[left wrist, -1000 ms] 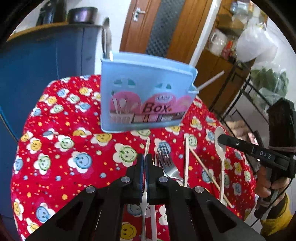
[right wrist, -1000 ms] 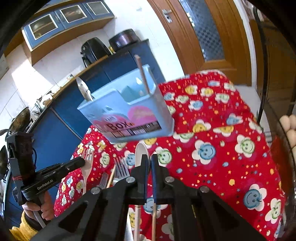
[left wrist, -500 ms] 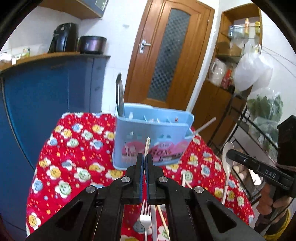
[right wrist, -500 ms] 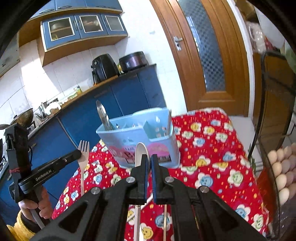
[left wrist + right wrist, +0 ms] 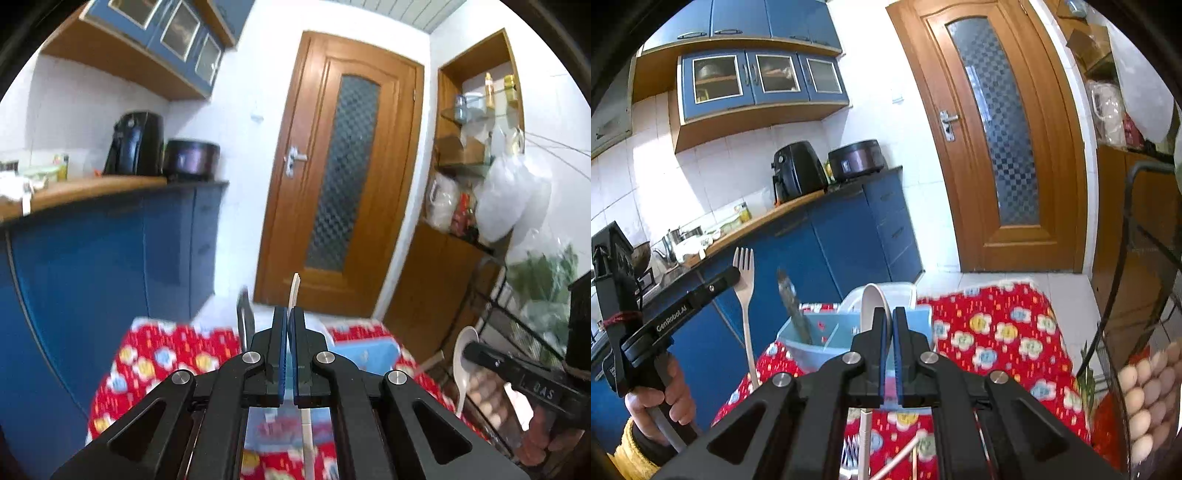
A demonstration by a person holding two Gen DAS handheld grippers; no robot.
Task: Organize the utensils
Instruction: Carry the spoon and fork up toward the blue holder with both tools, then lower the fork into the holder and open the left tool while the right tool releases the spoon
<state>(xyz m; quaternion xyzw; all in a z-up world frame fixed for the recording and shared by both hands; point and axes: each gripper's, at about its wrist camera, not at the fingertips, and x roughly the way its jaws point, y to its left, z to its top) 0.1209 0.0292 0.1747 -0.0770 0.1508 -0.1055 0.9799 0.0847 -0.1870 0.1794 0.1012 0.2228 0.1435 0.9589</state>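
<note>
Utensils: two are in hand and off the table. The left gripper (image 5: pixel 289 314) is clamped on a cream plastic fork (image 5: pixel 745 291), handle running down between the closed jaws, tines upward (the right wrist view shows it plainly, held upright out at the left by a hand (image 5: pixel 661 391) in a yellow cuff). The right gripper (image 5: pixel 891 314) is closed on a white spoon (image 5: pixel 872 302), bowl standing up just past the fingertips, handle passing down between the jaws; the left wrist view catches the same spoon at its right edge. Below and beyond both grippers sits the light blue utensil box (image 5: pixel 812 343) on the red flowered tablecloth (image 5: pixel 997 332), with a metal utensil (image 5: pixel 792 306) standing tilted in its left compartment, blurred, kind not clear. More utensils lie on the cloth under the right gripper: pale sticks, possibly chopsticks (image 5: pixel 897 458), partly hidden. Behind: blue cabinets, wooden door (image 5: pixel 997 129), black air fryer (image 5: pixel 798 170) on the counter. Eggs (image 5: pixel 1148 398) at the far right.
</note>
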